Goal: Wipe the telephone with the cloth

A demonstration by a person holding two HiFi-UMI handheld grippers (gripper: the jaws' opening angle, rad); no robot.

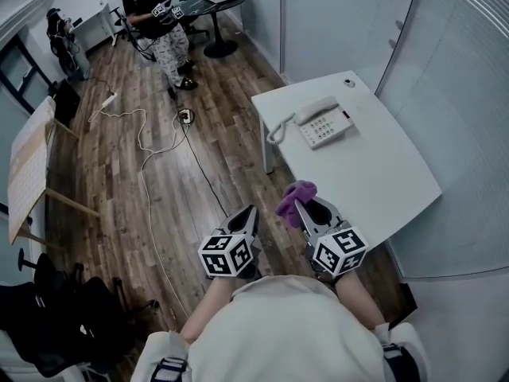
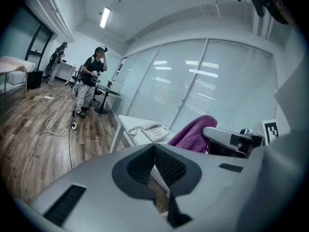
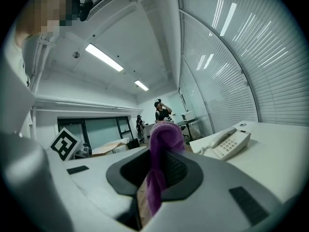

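Observation:
A white telephone (image 1: 322, 121) with a coiled cord lies near the far left corner of the white desk (image 1: 390, 173); it also shows as the telephone (image 2: 152, 131) and the telephone (image 3: 228, 143) in the two gripper views. My right gripper (image 1: 301, 207) is shut on a purple cloth (image 1: 296, 198), which sticks up between its jaws as the cloth (image 3: 163, 151), just short of the desk's near edge. My left gripper (image 1: 250, 215) hangs over the wooden floor, left of the desk, shut with nothing in it.
A person (image 1: 159, 18) stands at the far end of the room beside a dark round table (image 1: 213, 8). Cables and a power strip (image 1: 184, 116) trail across the wood floor. A light board on trestles (image 1: 28, 165) stands left. Glass walls with blinds enclose the desk's right side.

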